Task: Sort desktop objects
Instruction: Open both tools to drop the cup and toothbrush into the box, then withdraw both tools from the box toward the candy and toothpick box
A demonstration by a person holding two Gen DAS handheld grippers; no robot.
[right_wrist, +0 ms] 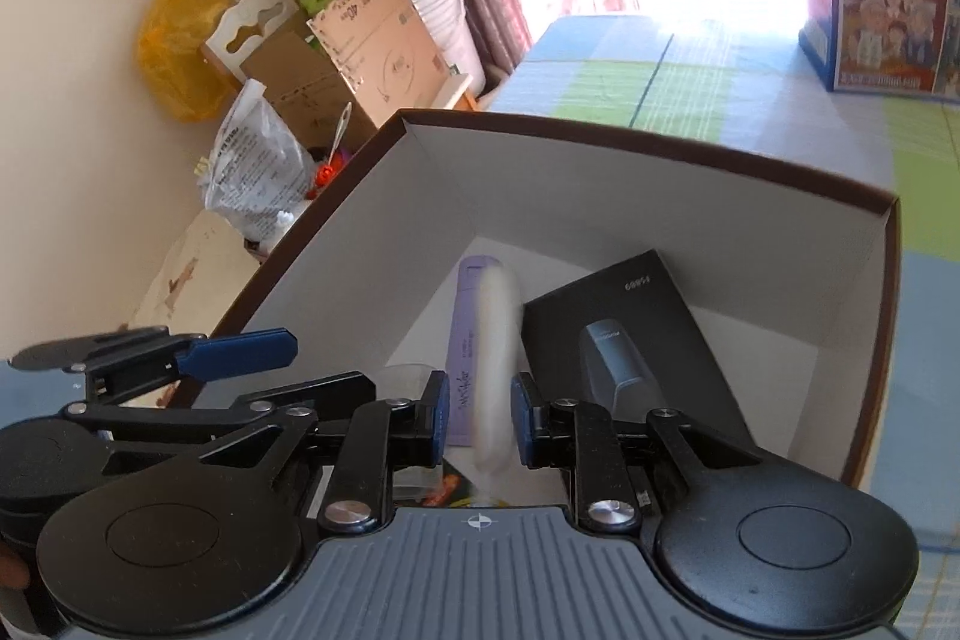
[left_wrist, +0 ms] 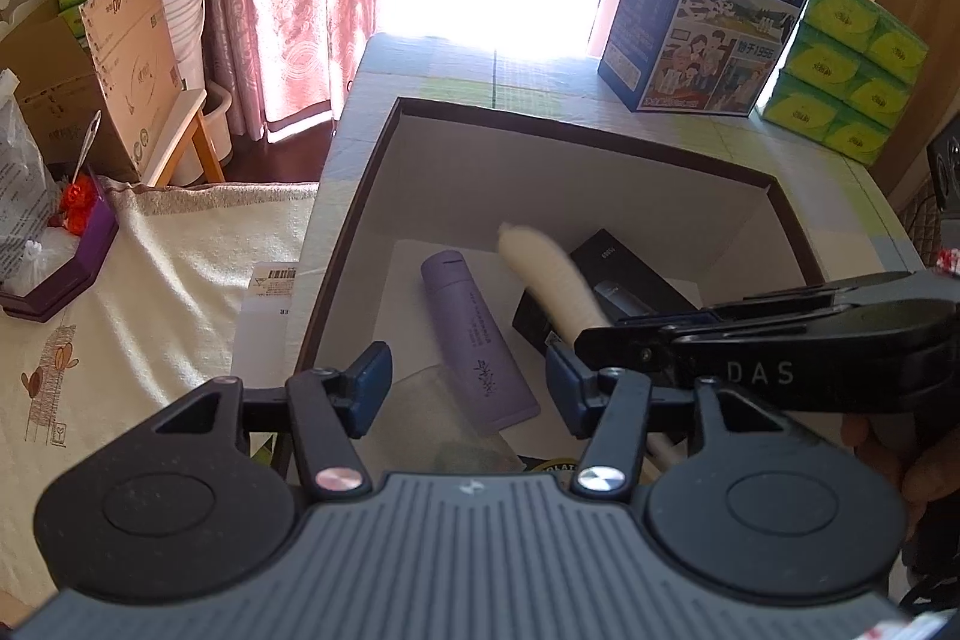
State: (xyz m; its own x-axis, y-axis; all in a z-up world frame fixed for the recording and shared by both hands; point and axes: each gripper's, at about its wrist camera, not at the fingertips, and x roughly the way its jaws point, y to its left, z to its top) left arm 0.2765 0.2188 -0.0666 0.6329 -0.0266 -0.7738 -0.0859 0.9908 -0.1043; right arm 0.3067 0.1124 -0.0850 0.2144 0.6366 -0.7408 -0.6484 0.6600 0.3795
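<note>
Both grippers tilt downward: left gripper (left_wrist: 468, 388) fingers spread apart, right gripper (right_wrist: 480, 415) fingers narrowly parted.

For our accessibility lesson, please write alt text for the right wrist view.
The right hand-held gripper hangs over an open brown-rimmed white cardboard box, a blurred cream fluffy stick between its blue pads. Inside lie a lilac plastic tube and a flat black carton.
</note>
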